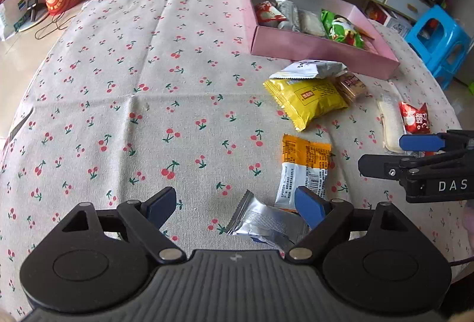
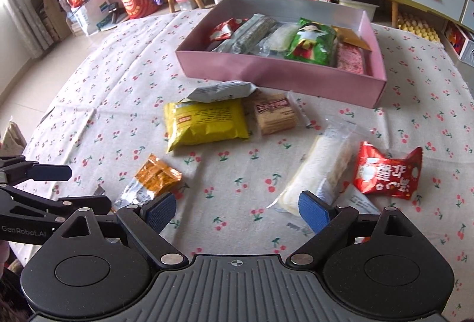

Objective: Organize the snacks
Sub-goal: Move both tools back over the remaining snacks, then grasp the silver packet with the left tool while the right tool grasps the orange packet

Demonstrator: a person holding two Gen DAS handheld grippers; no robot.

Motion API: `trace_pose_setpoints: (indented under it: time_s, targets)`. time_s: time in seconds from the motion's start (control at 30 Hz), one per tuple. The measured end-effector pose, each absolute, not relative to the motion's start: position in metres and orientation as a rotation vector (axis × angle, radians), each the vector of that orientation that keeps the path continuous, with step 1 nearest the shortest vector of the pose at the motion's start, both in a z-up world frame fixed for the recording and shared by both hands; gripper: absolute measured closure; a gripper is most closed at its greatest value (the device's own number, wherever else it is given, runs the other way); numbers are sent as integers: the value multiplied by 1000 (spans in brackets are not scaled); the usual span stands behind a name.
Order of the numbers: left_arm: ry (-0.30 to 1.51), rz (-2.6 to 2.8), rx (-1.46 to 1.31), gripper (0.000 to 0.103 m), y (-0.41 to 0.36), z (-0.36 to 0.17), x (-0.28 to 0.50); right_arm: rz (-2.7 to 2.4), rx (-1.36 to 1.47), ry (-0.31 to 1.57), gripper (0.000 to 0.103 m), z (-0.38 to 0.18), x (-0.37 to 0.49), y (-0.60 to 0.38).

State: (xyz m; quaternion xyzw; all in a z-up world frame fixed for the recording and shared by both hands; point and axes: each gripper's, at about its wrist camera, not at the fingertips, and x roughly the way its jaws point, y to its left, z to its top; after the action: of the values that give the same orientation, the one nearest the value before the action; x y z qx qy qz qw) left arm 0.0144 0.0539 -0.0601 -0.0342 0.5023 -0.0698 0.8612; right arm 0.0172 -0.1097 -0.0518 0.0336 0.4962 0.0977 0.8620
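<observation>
Left wrist: left claw [image 1: 237, 208] spread apart, silver packet [image 1: 260, 225] lying between its fingers, nearer the right one

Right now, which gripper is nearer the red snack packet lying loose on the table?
Right. The right gripper hangs open just short of the red snack packet, which lies ahead and to its right. The left gripper, also open, sits farther left, over a silver packet.

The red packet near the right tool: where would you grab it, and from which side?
Grip the red packet across its puffy middle, coming straight down from above. It lies flat on the tablecloth with flared, crinkled ends, and its left edge sits close to the white roll. The right tool is open, probably wide enough.
</observation>
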Motion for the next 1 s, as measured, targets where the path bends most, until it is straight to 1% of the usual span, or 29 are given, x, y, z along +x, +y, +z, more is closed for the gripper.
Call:
trace_pose_setpoints:
  time_s: [0.07,0.23,0.4,0.5,0.73,0.83,0.87,1.0]
  targets:
    - [1064,-111,-116,22,61,-63,13,205,93,1054,11,-55,21,-99]
    - [1089,-71,-183,24,68,-70,11,168,139,1050,11,-64,30,-82]
    - [1077,-52,-136,25,66,-70,9,154,108,1013,11,-71,32,-66]
    - [1066,-29,-97,28,70,-68,9,167,59,998,11,-75,32,-53]
    - [1043,3,-48,28,79,-67,6,184,45,984,11,-79,31,-49]
    - [1051,5,-37,28,84,-68,7,210,13,977,11,-79,28,-50]
    - [1060,11,-34,31,86,-70,8,219,3,976,11,-79,26,-52]
    - [1090,1,-52,31,93,-76,9,247,-27,988,11,-79,22,-59]
